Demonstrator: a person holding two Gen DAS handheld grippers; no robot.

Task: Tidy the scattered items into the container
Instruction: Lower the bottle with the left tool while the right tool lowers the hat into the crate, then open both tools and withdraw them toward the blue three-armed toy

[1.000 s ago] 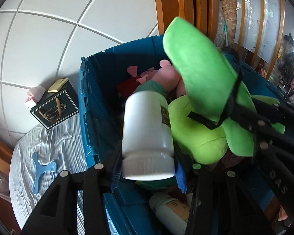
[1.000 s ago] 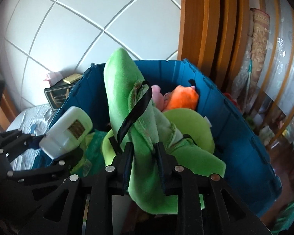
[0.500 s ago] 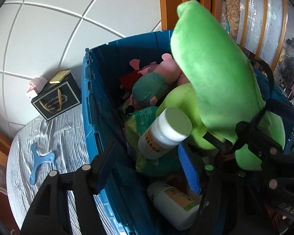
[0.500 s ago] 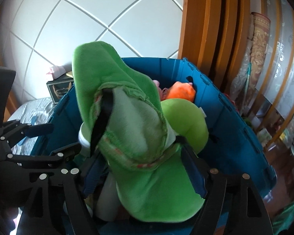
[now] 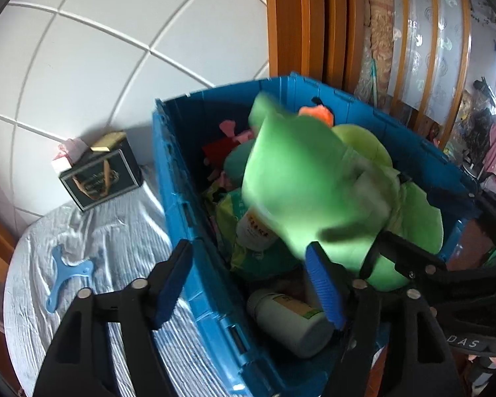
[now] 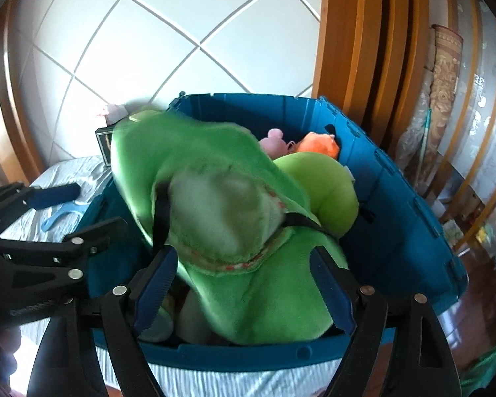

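The blue crate [image 5: 182,218] holds soft toys and two white bottles. One bottle [image 5: 253,231] with an orange label leans half under the blurred green plush [image 5: 301,192]; the other bottle [image 5: 287,321] lies at the near end. My left gripper [image 5: 248,286] straddles the crate's near left wall, jaws opening, gripping nothing. In the right wrist view the green plush [image 6: 221,218] slumps over the crate [image 6: 396,218]. My right gripper [image 6: 243,289] is opening, and the plush's lower end sags between its pads without being pressed. The left gripper's blue pad [image 6: 53,195] shows at left.
A black box [image 5: 99,175] with small packs on top stands by the tiled wall. A light blue Y-shaped tool [image 5: 66,274] lies on the white ribbed cloth [image 5: 122,231] left of the crate. A wooden door frame [image 5: 297,23] rises behind, with clutter at far right.
The left gripper let go of the white bottle, which dropped into the crate. The right gripper opened off the green plush, which toppled inward. Both grippers drew back.
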